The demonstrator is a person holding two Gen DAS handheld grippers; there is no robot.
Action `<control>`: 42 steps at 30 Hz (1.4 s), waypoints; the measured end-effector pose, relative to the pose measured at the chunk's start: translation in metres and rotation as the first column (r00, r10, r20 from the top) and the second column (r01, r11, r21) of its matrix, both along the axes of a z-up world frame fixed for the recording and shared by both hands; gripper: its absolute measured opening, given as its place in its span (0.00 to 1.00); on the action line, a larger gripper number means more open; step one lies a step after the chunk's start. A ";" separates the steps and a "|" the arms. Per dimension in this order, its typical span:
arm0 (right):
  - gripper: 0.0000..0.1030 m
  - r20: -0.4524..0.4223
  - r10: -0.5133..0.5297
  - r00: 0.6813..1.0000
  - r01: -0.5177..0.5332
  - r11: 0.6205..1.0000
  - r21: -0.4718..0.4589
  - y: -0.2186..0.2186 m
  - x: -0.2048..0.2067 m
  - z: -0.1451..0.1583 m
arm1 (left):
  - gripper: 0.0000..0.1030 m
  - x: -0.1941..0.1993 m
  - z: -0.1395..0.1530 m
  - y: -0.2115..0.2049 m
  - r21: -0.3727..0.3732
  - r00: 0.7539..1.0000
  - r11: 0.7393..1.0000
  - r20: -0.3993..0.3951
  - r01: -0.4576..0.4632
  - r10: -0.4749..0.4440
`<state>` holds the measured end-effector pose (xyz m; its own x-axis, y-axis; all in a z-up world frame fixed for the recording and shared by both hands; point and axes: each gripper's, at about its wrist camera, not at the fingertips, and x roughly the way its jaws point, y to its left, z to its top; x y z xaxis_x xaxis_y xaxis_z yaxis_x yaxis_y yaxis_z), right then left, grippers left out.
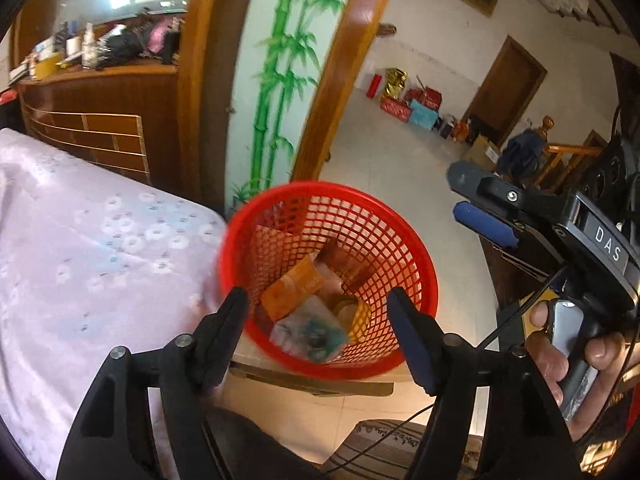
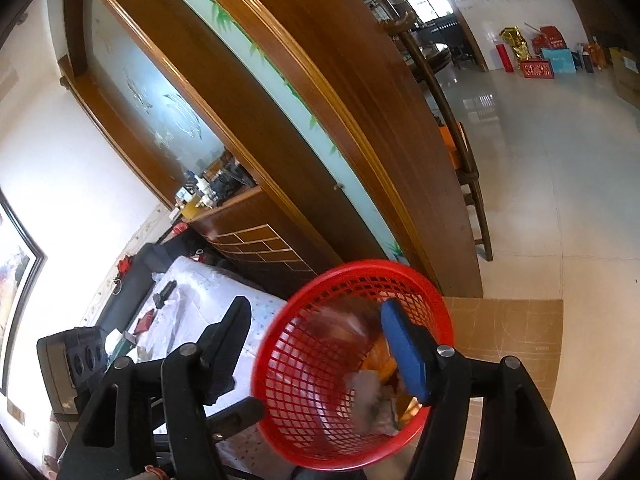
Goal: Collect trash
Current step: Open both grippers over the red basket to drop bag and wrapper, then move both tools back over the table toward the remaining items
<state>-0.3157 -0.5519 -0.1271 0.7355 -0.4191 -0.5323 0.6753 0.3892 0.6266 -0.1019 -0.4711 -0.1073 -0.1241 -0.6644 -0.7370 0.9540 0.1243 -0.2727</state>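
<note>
A red mesh basket (image 1: 392,248) stands beside the table and holds trash: an orange packet (image 1: 296,286), a crumpled printed wrapper (image 1: 310,332) and a brown wrapper (image 1: 348,266). My left gripper (image 1: 318,332) is open and empty, its fingers either side of the basket's near rim. My right gripper (image 1: 456,196) shows at the right of the left wrist view, held in a hand. In the right wrist view the right gripper (image 2: 316,340) is open over the basket (image 2: 304,408), with blurred trash (image 2: 370,396) inside.
A table with a pale floral cloth (image 1: 80,264) is at the left. A wooden sideboard (image 1: 100,120) with clutter stands behind it. A glass door with painted bamboo (image 1: 280,80) is behind the basket. Cardboard (image 2: 512,340) lies on the tiled floor.
</note>
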 end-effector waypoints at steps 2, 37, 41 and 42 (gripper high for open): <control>0.72 0.014 0.007 1.000 -0.007 1.000 -0.021 0.006 0.002 0.012 | 0.70 0.009 0.014 0.020 -0.035 0.999 0.999 0.011 -0.034 0.035; 0.89 0.083 0.743 0.665 -0.675 0.644 -0.360 0.243 0.310 0.144 | 0.79 0.223 0.145 0.458 -0.302 0.436 0.437 0.073 -0.847 0.897; 0.89 0.063 0.778 0.625 -0.719 0.606 -0.340 0.249 0.352 0.139 | 0.79 0.249 0.134 0.465 -0.269 0.399 0.404 0.076 -0.874 0.914; 0.89 0.059 0.783 0.620 -0.726 0.600 -0.337 0.251 0.359 0.138 | 0.79 0.258 0.131 0.465 -0.258 0.394 0.399 0.072 -0.880 0.916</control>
<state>0.0431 -0.3012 0.0107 0.9192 0.2360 -0.3153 -0.0516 0.8659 0.4976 0.1558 -0.0056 0.0236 0.7313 -0.4064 -0.5477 0.3387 0.9134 -0.2257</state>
